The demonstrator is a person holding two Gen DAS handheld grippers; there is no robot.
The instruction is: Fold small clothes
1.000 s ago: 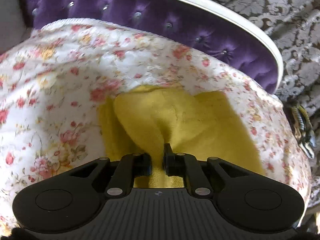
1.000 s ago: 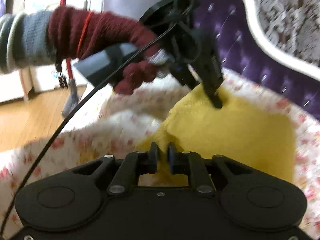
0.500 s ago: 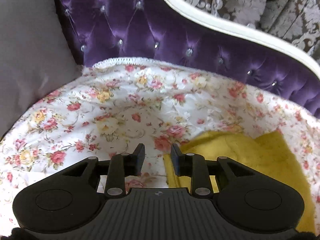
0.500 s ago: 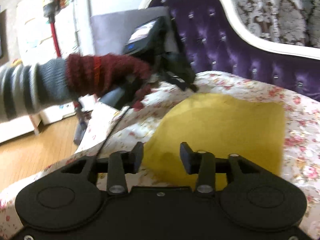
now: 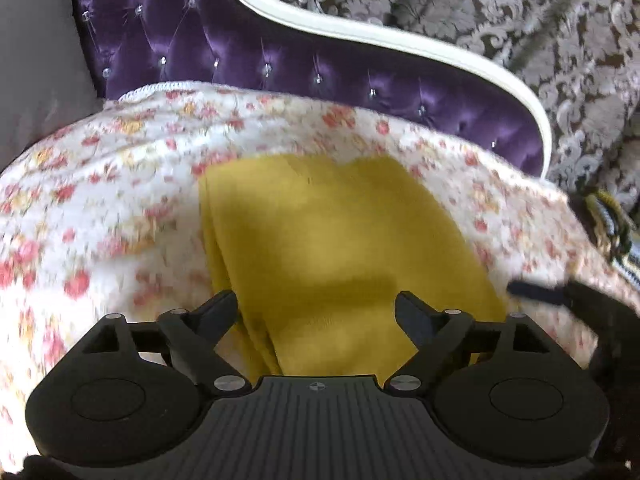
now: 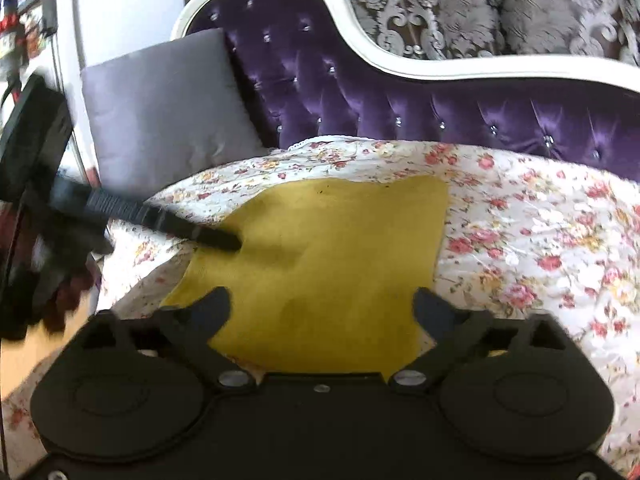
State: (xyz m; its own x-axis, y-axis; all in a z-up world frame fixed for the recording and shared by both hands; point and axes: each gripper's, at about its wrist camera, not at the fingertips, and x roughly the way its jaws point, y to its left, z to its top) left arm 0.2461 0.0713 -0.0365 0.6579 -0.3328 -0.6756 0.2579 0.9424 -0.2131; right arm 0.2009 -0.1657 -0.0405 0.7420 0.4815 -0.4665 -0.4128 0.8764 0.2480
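A folded mustard-yellow garment (image 5: 340,240) lies flat on the floral bedspread (image 5: 100,208); it also fills the middle of the right wrist view as the yellow garment (image 6: 332,248). My left gripper (image 5: 316,306) hovers over its near edge, jaws opening wide, pads clear of the cloth. My right gripper (image 6: 322,302) is over the garment's near side, jaws also opening, nothing pinched between them. In the right wrist view one finger (image 6: 200,234) of the left gripper reaches over the garment's left edge. A dark finger (image 5: 536,292) of the right gripper shows at the garment's right edge.
A purple tufted sofa back (image 6: 400,92) with a white frame (image 5: 400,40) runs behind the bedspread. A grey cushion (image 6: 164,108) leans at the left end. A dark knitted glove (image 6: 60,288) holds the left gripper. Patterned curtain (image 5: 520,20) hangs behind; a striped knitted item (image 5: 612,220) lies at right.
Both grippers let go of the yellow garment and their jaws opened wide. The garment now lies flat and folded. The left gripper swung away left, then back over the cloth.
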